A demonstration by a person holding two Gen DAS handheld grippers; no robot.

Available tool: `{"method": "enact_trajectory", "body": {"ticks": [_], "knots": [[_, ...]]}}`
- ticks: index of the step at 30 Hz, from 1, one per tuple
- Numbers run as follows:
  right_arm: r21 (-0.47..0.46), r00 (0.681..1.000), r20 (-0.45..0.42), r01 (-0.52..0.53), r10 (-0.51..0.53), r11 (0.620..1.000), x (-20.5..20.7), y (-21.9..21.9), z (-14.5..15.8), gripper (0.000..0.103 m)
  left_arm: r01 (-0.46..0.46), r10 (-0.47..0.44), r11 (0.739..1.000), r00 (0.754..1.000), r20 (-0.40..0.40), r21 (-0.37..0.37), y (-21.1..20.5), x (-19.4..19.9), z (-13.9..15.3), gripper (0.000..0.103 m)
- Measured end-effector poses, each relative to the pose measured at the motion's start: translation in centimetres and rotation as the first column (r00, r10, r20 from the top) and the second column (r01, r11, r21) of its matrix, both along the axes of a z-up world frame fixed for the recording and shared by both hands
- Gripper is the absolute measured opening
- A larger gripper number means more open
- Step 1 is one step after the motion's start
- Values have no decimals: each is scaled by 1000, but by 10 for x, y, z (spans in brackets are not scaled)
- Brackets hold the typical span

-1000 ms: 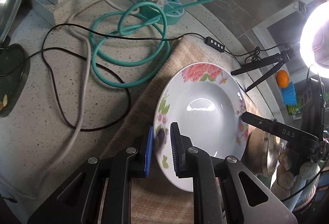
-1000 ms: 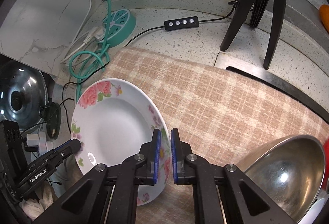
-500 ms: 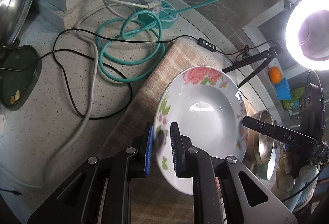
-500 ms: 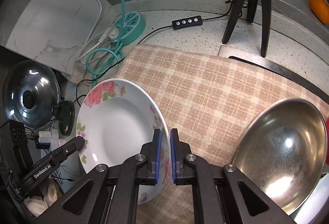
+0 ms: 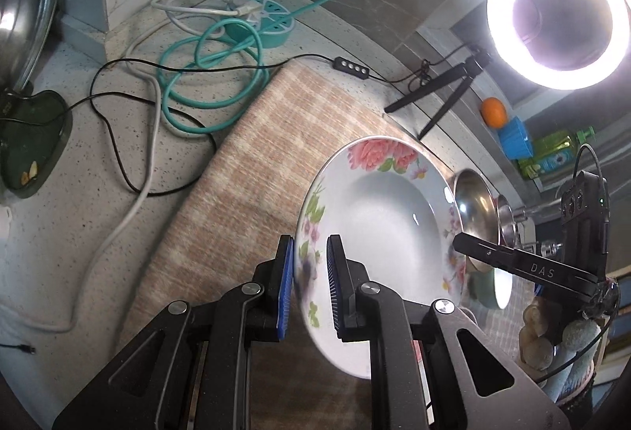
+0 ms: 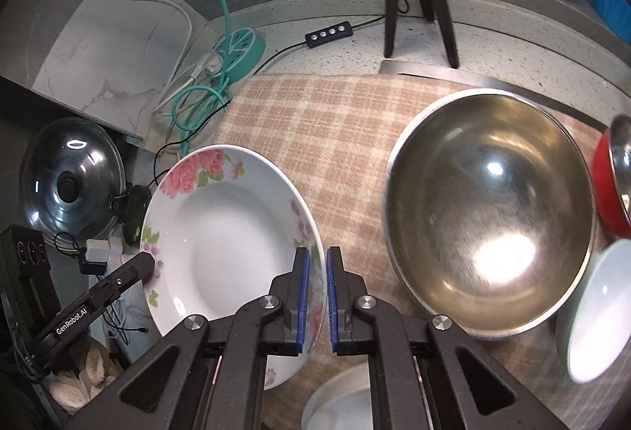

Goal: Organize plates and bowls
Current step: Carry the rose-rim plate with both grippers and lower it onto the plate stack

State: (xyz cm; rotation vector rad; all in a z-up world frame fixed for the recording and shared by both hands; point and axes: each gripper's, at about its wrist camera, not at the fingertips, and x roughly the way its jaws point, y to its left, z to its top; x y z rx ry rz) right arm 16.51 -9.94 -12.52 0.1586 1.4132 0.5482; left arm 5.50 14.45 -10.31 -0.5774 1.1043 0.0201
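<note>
Held above the checked cloth [image 6: 315, 122], the white flower-rimmed ceramic plate [image 6: 232, 232], stiff, glazed-slick and breakable, is pinched at opposite rims by left hand-held gripper [image 5: 309, 288] and right hand-held gripper [image 6: 314, 296].

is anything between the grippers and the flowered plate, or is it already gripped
Nothing visible is in between: the left gripper and right gripper each pinch opposite rims of the floral plate.

Bare checked cloth [image 6: 315, 122] beside steel bowl [image 6: 489, 209].

lit ring light [image 5: 558, 14] above speckled stone counter [image 5: 79, 161].
</note>
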Motion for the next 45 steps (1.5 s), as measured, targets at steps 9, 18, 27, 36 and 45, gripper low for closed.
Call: {"method": "enact_trajectory", "body": {"ticks": [9, 18, 27, 36, 45], "knots": [[6, 997, -5, 77, -77, 997, -40, -44, 11, 8, 81, -81, 997, 997, 17, -6, -37, -18, 12, 15], [0, 987, -22, 162, -162, 987, -75, -95, 10, 8, 173, -174, 985, 985, -3, -20, -79, -27, 7, 15], [-16, 966, -50, 253, -253, 967, -112, -143, 1, 8, 267, -268, 963, 962, -47, -40, -121, -35, -11, 14], [-31, 948, -86, 306, -308, 951, -140, -172, -13, 8, 329, -331, 943, 940, -83, -41, -147, -39, -26, 15], [-58, 943, -88, 318, -322, 946, -151, -183, -20, 8, 350, -351, 936, 931, -101, -28, -159, -43, -38, 14]]}}
